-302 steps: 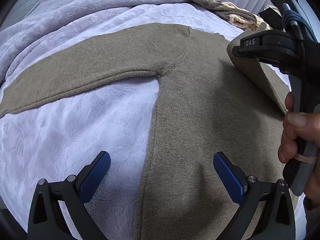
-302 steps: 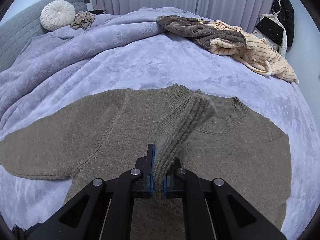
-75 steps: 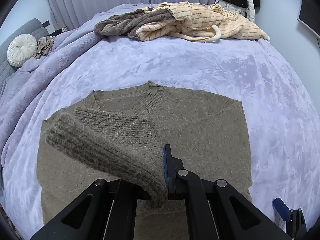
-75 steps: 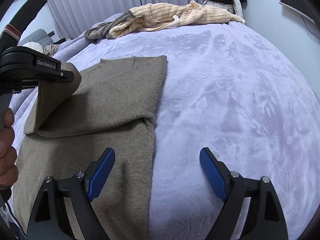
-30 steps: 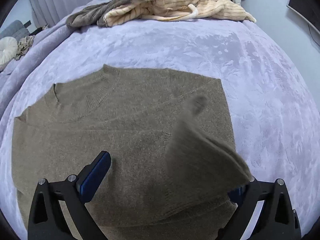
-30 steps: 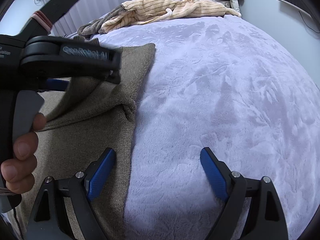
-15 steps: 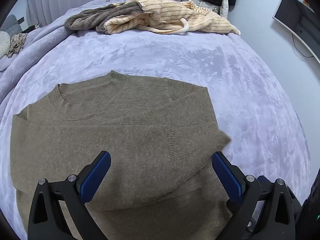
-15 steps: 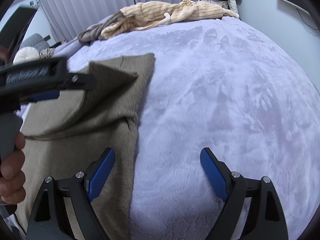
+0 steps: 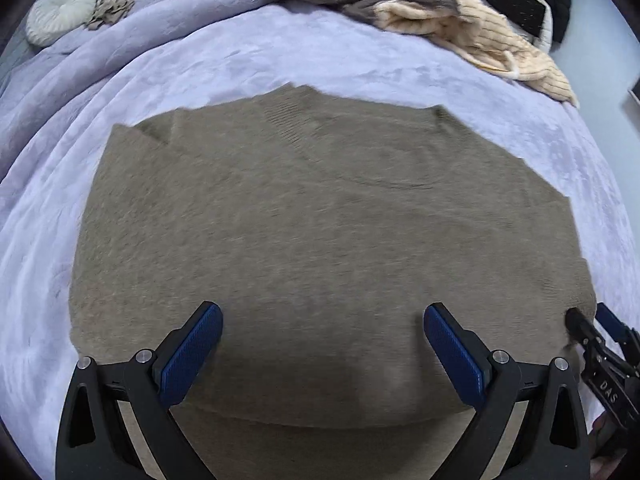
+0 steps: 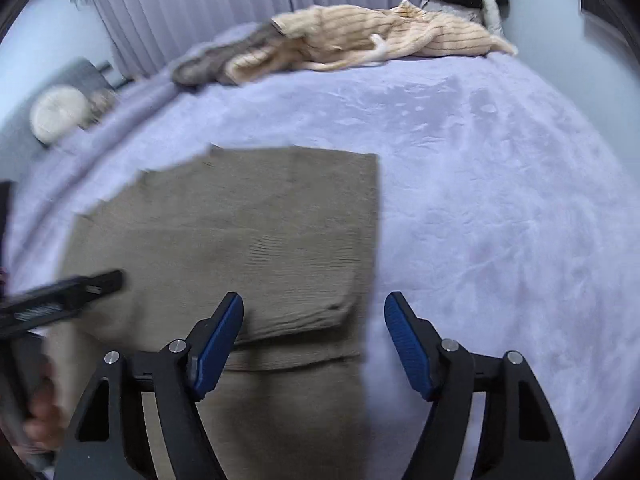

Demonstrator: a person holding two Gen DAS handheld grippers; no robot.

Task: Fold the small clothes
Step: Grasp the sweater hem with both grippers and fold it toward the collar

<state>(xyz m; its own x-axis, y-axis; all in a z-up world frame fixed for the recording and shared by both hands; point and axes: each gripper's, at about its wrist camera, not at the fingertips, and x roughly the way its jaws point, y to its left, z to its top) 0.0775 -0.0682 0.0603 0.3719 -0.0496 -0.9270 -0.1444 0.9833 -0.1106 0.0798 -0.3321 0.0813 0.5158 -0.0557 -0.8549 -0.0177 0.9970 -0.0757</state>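
An olive-brown knit sweater [image 9: 320, 240] lies flat on the lavender bed cover [image 9: 280, 60], both sleeves folded in across the body. My left gripper [image 9: 322, 344] is open and empty, low over the sweater's lower half. My right gripper [image 10: 314, 340] is open and empty over the sweater's [image 10: 248, 248] right edge, where the folded sleeve cuff [image 10: 320, 304] ends. The right gripper also shows at the left wrist view's right edge [image 9: 600, 344], and the left one [image 10: 60, 296] at the right wrist view's left side.
A pile of cream striped and grey-brown clothes [image 9: 440, 12] lies at the far side of the bed. A round white cushion [image 9: 60, 12] sits far left on a grey sofa. Curtains [image 10: 180, 8] hang behind the bed.
My left gripper has let go of the sleeve, which now lies folded across the body, and has swung left over the sweater's lower part. My right gripper has moved left over the sweater's right edge.
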